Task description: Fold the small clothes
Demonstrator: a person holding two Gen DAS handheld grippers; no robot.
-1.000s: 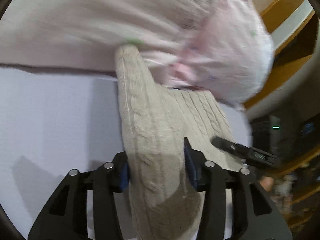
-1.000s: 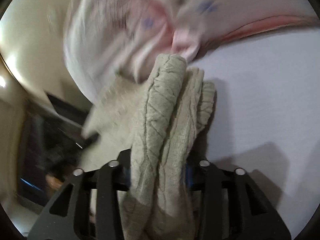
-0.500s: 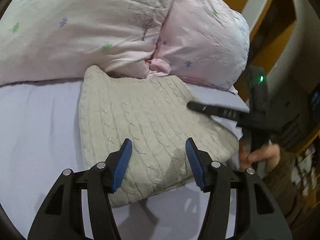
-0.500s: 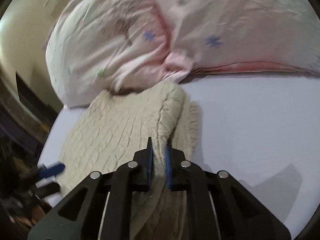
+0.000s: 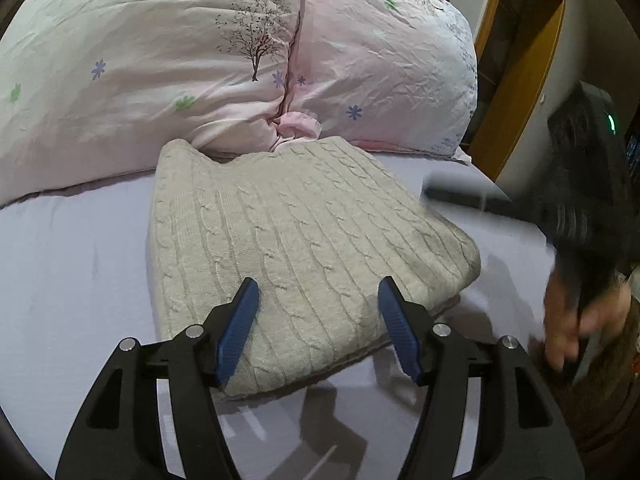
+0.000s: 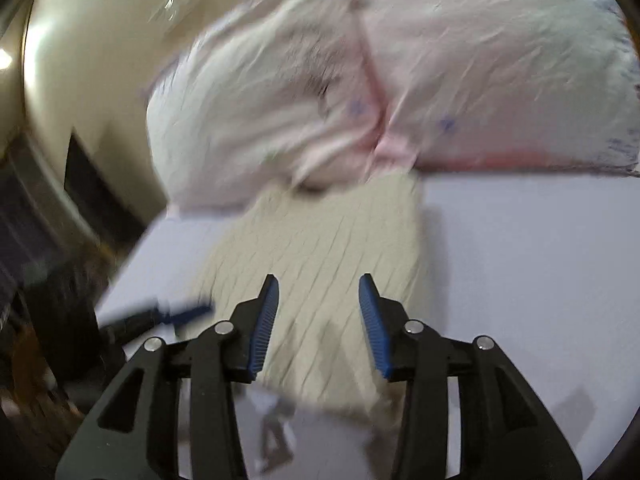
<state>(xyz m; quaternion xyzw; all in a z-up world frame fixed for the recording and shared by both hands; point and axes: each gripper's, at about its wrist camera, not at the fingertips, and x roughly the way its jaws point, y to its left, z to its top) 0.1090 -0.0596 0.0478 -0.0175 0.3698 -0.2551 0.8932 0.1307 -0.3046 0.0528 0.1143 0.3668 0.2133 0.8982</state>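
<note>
Cream cable-knit sweater (image 5: pixel 288 248) folded flat on the lilac bed sheet (image 5: pixel 72 280) against floral pillows (image 5: pixel 160 60) — left gripper (image 5: pixel 318 320) and right gripper (image 6: pixel 316 320) both spread wide, empty, just above it

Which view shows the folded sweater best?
The left wrist view: the sweater lies sharp and whole on the sheet, its cable knit clear, against the pillows. The right wrist view shows it blurred, partly behind the open right gripper.
</note>
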